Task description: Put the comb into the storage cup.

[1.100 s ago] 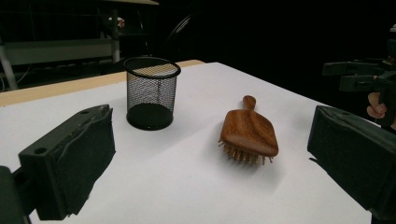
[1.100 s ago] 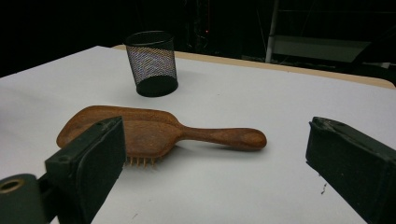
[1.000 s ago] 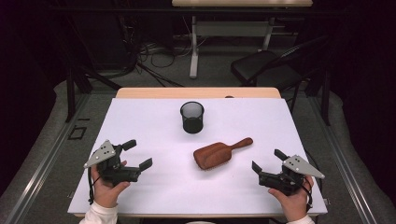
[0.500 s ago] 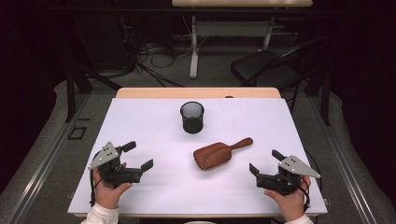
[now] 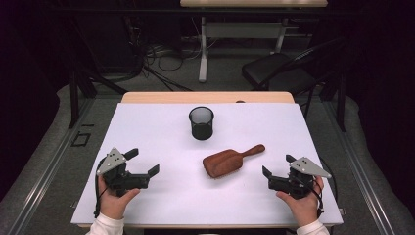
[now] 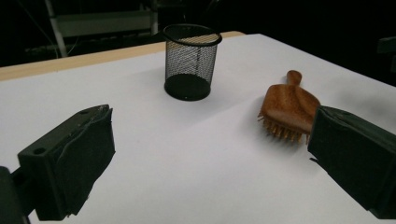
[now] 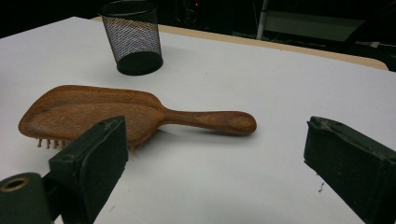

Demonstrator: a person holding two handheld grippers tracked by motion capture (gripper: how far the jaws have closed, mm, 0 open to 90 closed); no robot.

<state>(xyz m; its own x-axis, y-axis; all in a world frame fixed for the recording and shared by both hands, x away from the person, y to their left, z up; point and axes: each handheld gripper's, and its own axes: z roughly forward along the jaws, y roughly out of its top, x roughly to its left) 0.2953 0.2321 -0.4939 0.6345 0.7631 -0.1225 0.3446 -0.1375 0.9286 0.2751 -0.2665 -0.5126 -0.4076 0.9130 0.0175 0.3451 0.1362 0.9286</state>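
Note:
A brown wooden hairbrush (image 5: 225, 162) lies bristles down on the white table (image 5: 147, 127), right of centre, its handle pointing far right. Behind it a black mesh cup (image 5: 201, 123) stands upright and empty. My left gripper (image 5: 143, 162) hovers near the front left, open, nothing between its jaws. My right gripper (image 5: 278, 165) is open just right of the brush. In the left gripper view the cup (image 6: 190, 60) and brush (image 6: 289, 105) lie ahead of the open left gripper (image 6: 210, 163). In the right gripper view the brush (image 7: 116, 112) lies close before the open right gripper (image 7: 215, 168), the cup (image 7: 133, 37) farther off.
The table's far edge shows a strip of bare wood (image 5: 205, 97). Beyond it are a black chair (image 5: 279, 73), loose cables on the floor (image 5: 161, 58) and the legs of another desk (image 5: 203, 54). A metal rail (image 5: 44, 161) runs along the floor at the left.
Both grippers have drifted slightly inward, the right one a little closer to the brush. Brush and cup have not moved. Both stay open.

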